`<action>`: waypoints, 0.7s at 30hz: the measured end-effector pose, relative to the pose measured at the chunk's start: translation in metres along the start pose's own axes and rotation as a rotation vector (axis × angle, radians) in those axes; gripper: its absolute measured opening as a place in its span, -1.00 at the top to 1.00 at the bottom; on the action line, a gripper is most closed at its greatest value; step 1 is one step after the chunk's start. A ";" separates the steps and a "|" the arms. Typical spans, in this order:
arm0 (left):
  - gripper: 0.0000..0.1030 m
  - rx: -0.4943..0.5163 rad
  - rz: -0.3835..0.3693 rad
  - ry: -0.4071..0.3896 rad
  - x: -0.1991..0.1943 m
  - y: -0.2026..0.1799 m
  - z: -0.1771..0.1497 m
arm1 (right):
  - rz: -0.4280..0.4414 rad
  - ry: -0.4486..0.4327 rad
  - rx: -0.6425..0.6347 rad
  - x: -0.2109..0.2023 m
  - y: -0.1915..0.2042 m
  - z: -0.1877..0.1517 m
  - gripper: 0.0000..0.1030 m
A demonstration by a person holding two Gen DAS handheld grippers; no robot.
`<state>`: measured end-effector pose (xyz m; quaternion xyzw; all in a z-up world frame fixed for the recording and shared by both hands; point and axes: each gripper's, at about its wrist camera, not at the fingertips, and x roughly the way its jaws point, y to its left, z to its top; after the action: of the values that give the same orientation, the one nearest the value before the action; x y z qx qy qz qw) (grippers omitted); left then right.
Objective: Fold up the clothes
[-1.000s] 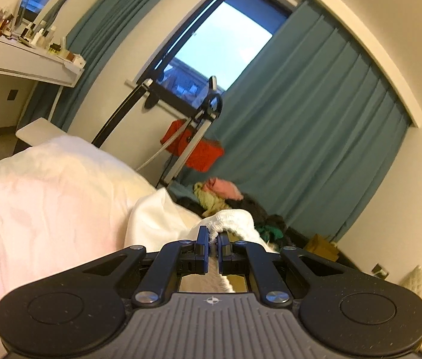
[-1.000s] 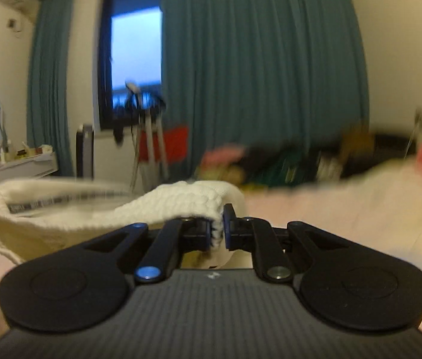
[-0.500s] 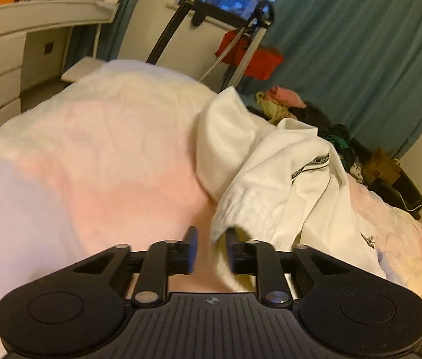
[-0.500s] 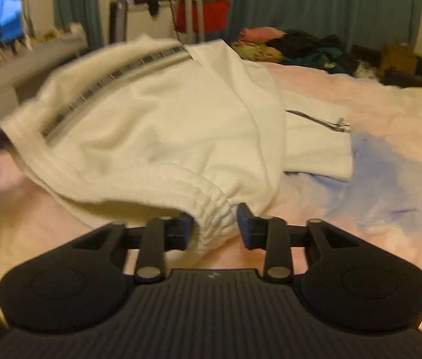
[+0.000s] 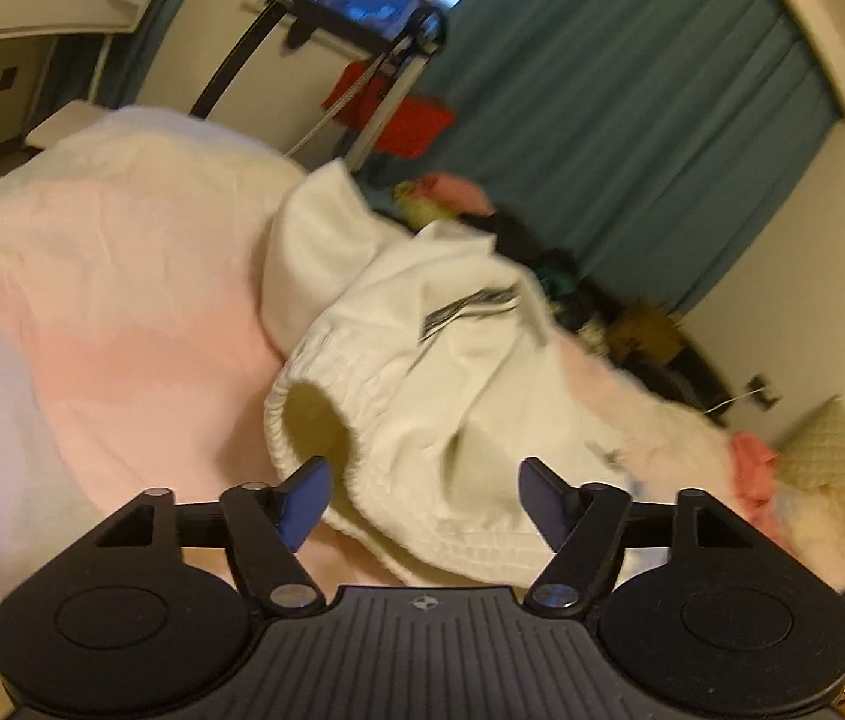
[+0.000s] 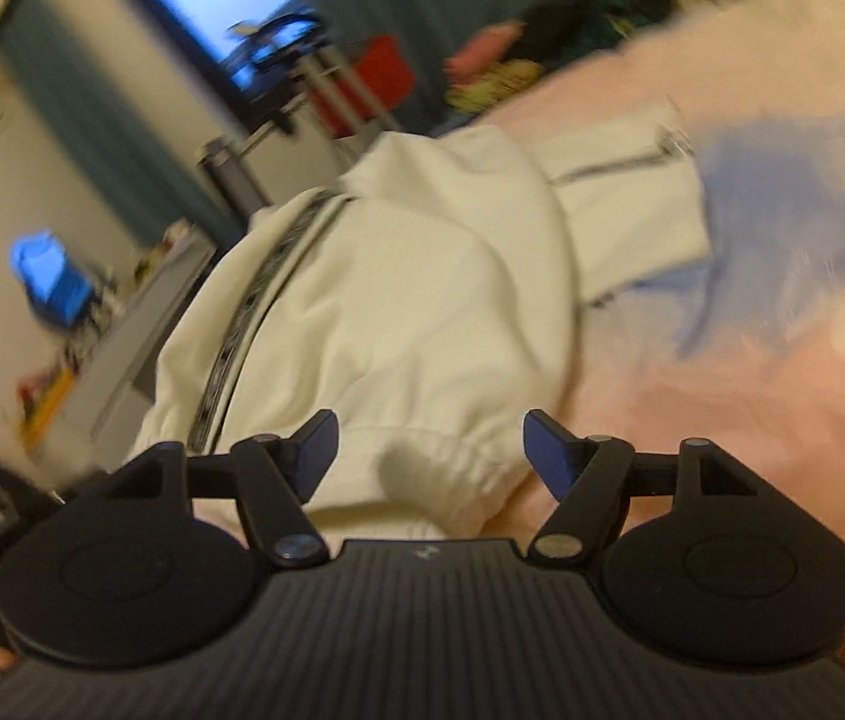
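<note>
A cream-white sweatshirt [image 5: 422, 360] with a dark patterned stripe lies crumpled on the pink bedspread [image 5: 122, 276]. Its ribbed hem opening faces my left gripper [image 5: 425, 495], which is open wide with the hem lying between and just beyond the blue fingertips. The sweatshirt also shows in the right wrist view [image 6: 398, 312]. My right gripper [image 6: 431, 450] is open wide, its ribbed hem edge lying between the fingers, not gripped.
A white desk [image 5: 32, 12] stands at the far left. A folded treadmill frame [image 5: 362, 60] with a red item stands by the window. A pile of clothes [image 5: 458, 198] lies past the bed. A cushion [image 5: 830, 462] and pink cloth lie at the right.
Both grippers were shut on the sweatshirt's hem and held it up; they lowered it onto the bed and have opened wide, letting it go.
</note>
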<state>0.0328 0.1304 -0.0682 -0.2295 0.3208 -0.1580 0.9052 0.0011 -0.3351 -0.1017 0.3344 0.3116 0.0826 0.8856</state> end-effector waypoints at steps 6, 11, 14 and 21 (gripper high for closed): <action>-0.20 0.000 0.030 0.060 0.054 -0.003 0.002 | -0.022 0.018 0.221 0.016 -0.033 -0.002 -0.39; 0.27 0.037 0.029 0.034 0.067 -0.005 0.002 | -0.043 0.029 0.224 0.025 -0.035 -0.003 -0.39; 0.81 -0.006 -0.014 -0.016 0.058 0.004 0.011 | -0.045 0.048 0.212 0.030 -0.032 -0.006 -0.39; 0.88 -0.162 -0.175 -0.224 0.015 0.030 0.046 | 0.047 0.044 0.114 0.026 -0.011 -0.008 -0.39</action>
<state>0.0784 0.1642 -0.0594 -0.3453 0.2081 -0.1833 0.8966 0.0162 -0.3300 -0.1260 0.3897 0.3274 0.0927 0.8557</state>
